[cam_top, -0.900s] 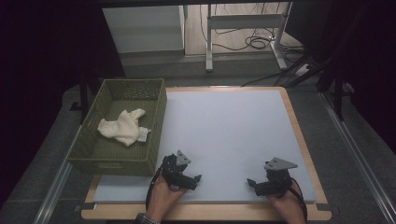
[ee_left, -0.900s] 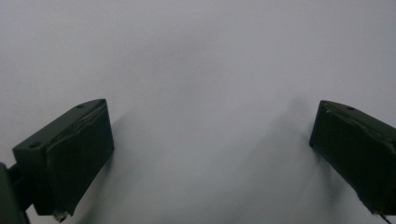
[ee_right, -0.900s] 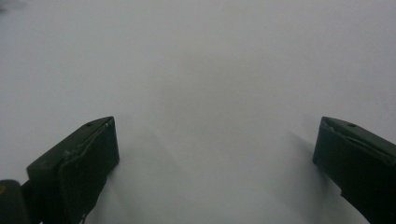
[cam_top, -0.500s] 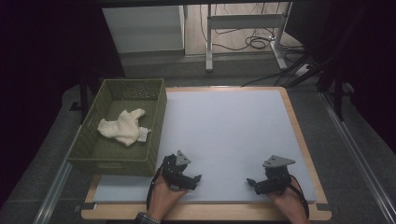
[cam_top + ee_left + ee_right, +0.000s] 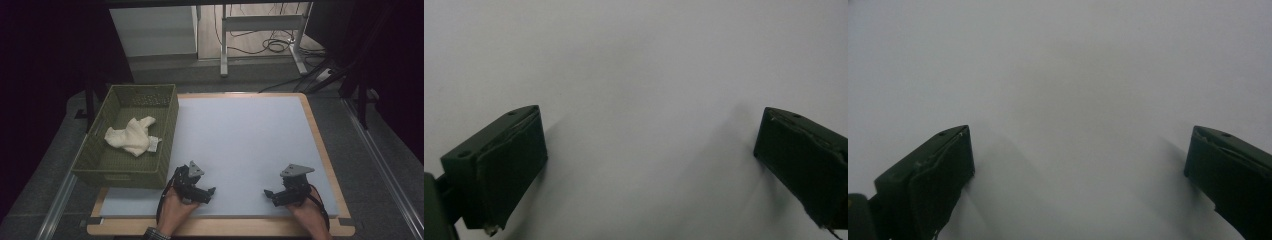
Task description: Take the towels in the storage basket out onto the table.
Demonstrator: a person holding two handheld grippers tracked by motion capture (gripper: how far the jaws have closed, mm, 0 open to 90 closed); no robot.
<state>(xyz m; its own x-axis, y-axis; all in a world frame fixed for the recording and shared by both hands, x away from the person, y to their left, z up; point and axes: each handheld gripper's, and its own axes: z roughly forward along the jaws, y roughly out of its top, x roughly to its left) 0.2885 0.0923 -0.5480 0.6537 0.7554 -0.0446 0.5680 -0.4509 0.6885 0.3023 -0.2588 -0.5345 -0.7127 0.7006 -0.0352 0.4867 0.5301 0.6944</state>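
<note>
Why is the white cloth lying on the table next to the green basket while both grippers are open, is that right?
Not quite. The white cloth lies inside the green basket, not next to it on the table; the high view shows that. The rest is right: the left gripper and the right gripper both have open jaws with nothing between them.

No text, label, brand, number or sign can be read anywhere in these pictures.
</note>
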